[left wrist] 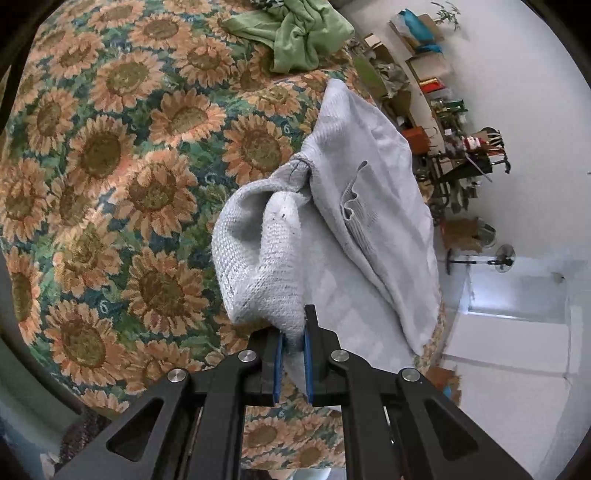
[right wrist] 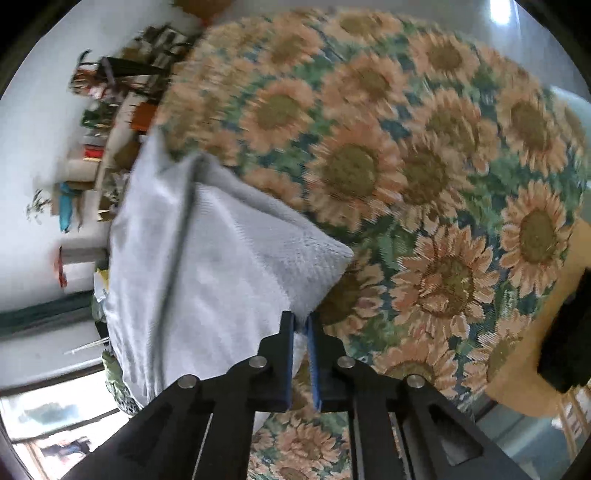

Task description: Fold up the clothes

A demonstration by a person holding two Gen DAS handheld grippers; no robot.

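A pale grey waffle-knit cloth garment (left wrist: 373,221) hangs lifted above a sunflower-patterned woven cover (left wrist: 110,166), gripped at two edges by a pair of black hand-held claws with blue pads. The left claw (left wrist: 294,350) pinches a bunched, thick fold of the grey fabric between its pads, the knit ballooning up and away from the fingertips, with a small ribbed pocket or tab visible on the garment's flat side. The right claw (right wrist: 302,332) is clamped down on a thin corner of the same garment (right wrist: 207,266), its pads nearly meeting on the fabric; that view is blurred by motion. The cloth stretches from both claws toward the far edge of the patterned surface, mostly held off it. A crumpled green cloth garment (left wrist: 295,33) lies in a heap at the far end of the sunflower cover, well apart from the grey one. Cluttered shelves (left wrist: 436,92) line the white wall behind. No brand, label or legible writing shows on the fabrics or the claws.
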